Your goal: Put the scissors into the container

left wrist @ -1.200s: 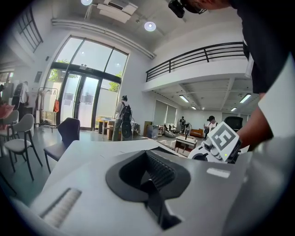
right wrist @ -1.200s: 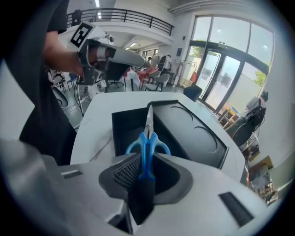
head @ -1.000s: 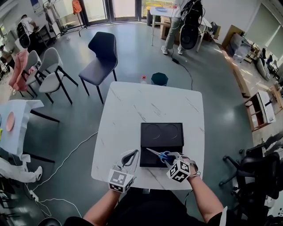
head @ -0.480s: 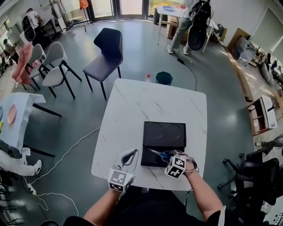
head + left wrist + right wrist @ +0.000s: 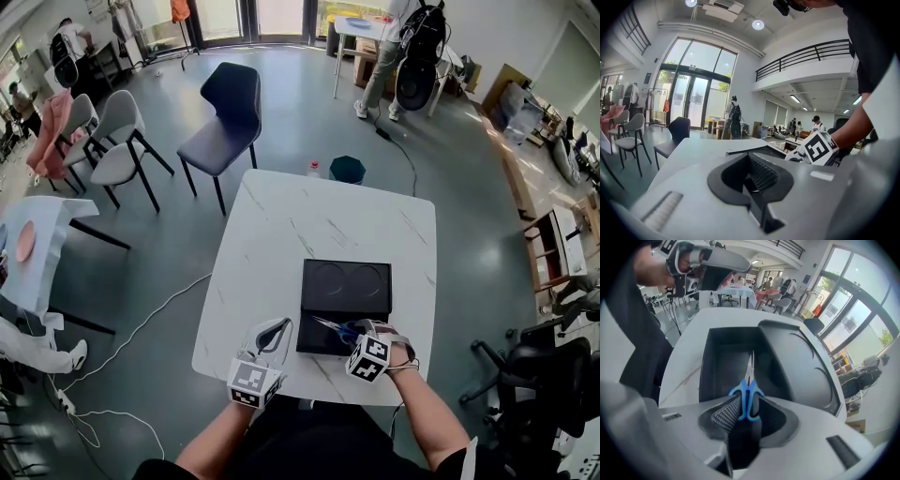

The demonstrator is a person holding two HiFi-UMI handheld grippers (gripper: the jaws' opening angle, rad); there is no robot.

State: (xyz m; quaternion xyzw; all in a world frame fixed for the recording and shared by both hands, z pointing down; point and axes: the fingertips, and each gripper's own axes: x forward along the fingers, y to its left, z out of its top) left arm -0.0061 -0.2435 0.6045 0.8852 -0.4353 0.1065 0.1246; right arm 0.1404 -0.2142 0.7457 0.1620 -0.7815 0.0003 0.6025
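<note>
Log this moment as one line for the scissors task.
right gripper: fingers opening, scissors between them | scissors: blades over open container | left gripper: empty, beside container

Floor (image 5: 281,103): grey-green, glossy, catching window glare
Table (image 5: 281,234): white, marble-veined, square, at centre
Dark chair (image 5: 225,112): beyond the table's far left corner
Pale grey chairs (image 5: 112,141): two, further left
Black office chair (image 5: 553,375): at the right edge
Teal bin (image 5: 347,169): on the floor by the table's far edge
White cable (image 5: 141,328): trailing over the floor, left
Wooden shelf unit (image 5: 553,244): right
Glazed doors (image 5: 225,17): far wall, daylight through them
Mezzanine railing (image 5: 801,58): black
Ceiling lights (image 5: 758,24): round, lit
</note>
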